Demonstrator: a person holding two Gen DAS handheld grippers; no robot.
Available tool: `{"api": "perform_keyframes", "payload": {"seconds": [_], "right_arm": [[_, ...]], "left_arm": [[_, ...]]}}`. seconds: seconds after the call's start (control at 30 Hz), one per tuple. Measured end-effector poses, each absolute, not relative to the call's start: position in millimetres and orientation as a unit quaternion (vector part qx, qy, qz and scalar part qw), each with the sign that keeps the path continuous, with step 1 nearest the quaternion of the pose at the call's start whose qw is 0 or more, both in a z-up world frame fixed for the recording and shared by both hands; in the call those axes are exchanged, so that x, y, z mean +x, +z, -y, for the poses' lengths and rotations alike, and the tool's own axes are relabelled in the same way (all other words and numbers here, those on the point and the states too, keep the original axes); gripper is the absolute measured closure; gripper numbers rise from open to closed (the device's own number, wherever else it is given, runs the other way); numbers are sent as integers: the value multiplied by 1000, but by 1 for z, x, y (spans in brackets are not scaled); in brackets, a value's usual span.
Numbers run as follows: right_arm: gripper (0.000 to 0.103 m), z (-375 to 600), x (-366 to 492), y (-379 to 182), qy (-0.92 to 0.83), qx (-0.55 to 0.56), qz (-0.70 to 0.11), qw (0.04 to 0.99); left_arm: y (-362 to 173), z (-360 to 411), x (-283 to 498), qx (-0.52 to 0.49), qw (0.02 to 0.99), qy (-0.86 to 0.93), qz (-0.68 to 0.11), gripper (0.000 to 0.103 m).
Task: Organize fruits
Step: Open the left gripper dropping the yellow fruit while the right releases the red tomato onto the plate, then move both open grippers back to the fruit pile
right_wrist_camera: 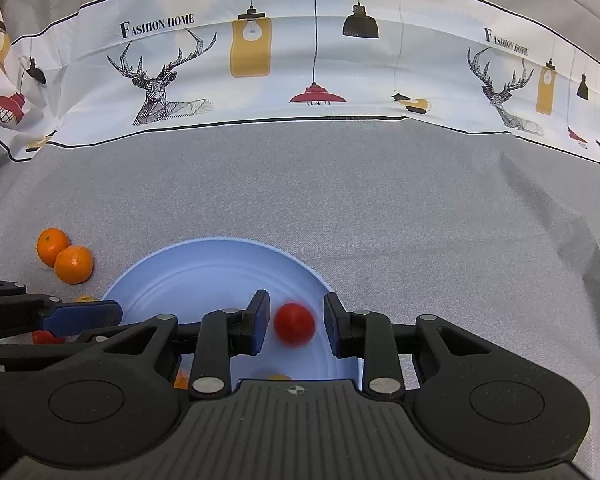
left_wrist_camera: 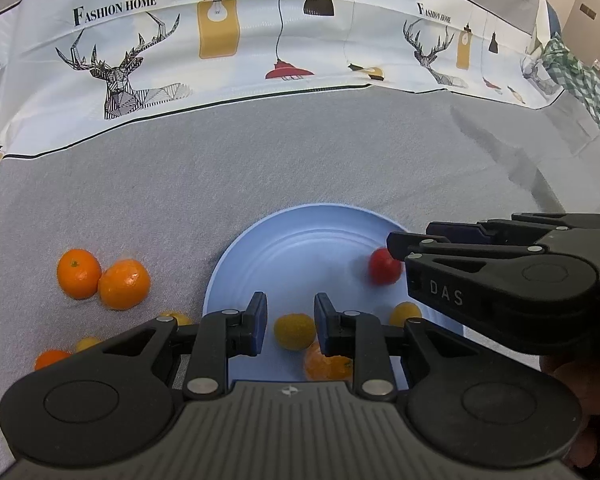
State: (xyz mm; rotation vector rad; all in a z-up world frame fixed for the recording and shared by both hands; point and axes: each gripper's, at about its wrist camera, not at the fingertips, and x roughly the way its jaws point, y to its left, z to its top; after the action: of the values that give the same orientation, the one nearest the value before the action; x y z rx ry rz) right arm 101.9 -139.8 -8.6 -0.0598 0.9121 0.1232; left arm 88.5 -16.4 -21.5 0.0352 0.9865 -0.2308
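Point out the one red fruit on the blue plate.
The small red tomato, lying loose between the right claw's open jaws. The other fruits on the plate are yellow or orange.

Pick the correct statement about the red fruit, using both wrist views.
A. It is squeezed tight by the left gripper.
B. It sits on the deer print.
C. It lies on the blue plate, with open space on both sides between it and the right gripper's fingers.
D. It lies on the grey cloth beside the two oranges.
C: the red fruit lies on the blue plate, and the right gripper fingers stand apart from it on both sides.
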Motion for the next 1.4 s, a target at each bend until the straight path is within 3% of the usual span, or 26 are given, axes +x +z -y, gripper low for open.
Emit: {"api": "perform_keyframes", "payload": {"seconds": [0.2,0.47,0.53,0.57,0.67,0.77,0.9,1.1,1.4], "right_arm": [[64,139,101,-9,58,-28,-438,897],[64,137,99,-4,56,-19,-421,905],[64,136,98,1,60,-14,-407,911],[68,135,97,4,64,-10,-399,915],[85,132,95,9,74,-4,-385,920],[89,127,95,13,86,0,-376,923],[89,119,96,14,107,12,-376,920],[88,90,95,12,188,-6,-389,902],[88,43,88,14,267,-78,-386,880]], "left_arm": [[-19,15,87,16,876,-107,-470,75],[-6,2,85,5,885,-88,-456,75],[0,-13,86,-17,890,-70,-451,79],[3,-23,88,-34,891,-58,-450,85],[7,-51,91,-75,887,-20,-454,87],[10,-77,93,-117,876,8,-468,87],[15,-117,91,-193,857,23,-477,87],[-6,-148,82,-280,802,31,-527,75],[-36,-139,87,-275,774,40,-569,74]]}}
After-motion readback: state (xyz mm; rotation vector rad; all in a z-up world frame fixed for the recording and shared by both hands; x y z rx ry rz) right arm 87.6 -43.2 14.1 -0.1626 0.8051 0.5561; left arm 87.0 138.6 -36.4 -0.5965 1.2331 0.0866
